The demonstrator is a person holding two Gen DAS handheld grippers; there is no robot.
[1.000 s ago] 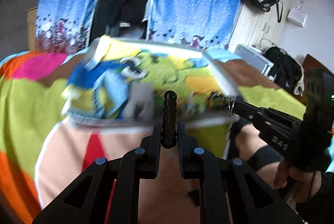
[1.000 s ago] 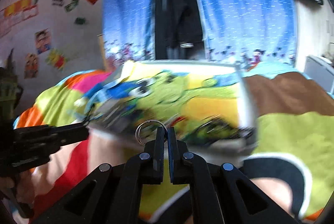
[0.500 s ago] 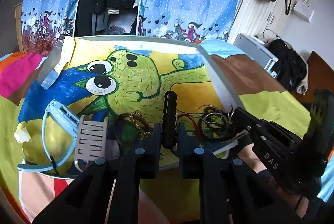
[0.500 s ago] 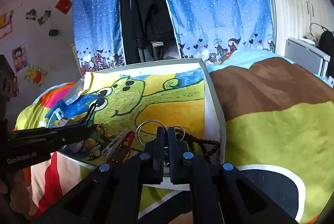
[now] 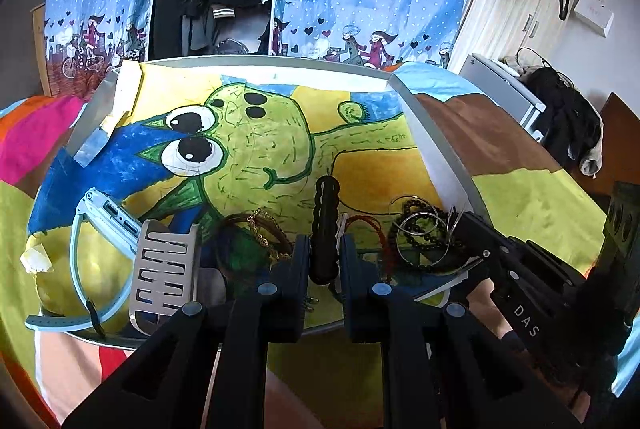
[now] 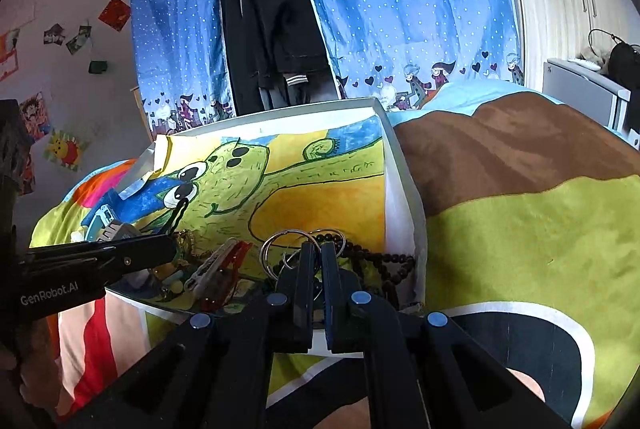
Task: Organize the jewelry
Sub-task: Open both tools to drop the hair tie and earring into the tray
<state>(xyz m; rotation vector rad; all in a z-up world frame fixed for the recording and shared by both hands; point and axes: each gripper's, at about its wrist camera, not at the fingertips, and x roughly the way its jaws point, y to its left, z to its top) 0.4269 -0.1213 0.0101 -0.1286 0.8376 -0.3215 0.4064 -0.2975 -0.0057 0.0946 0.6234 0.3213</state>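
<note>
Jewelry lies heaped along the near edge of the white tray (image 5: 440, 165) on the bed: gold chain bracelet (image 5: 266, 235), red cord (image 5: 366, 223), dark bead bracelet (image 5: 416, 229), with a grey hair claw (image 5: 164, 265) and a blue-strapped watch (image 5: 108, 225) crowding the left corner. Your left tongs (image 5: 325, 257) are clamped on an upright black ribbed clip (image 5: 326, 221), which blocks the tray's middle from that camera. Your right tongs (image 6: 315, 261) are pinched nearly together on a silver ring (image 6: 276, 245), beside a red clip (image 6: 224, 265) and the beads, with the left tongs reaching across from the left.
</note>
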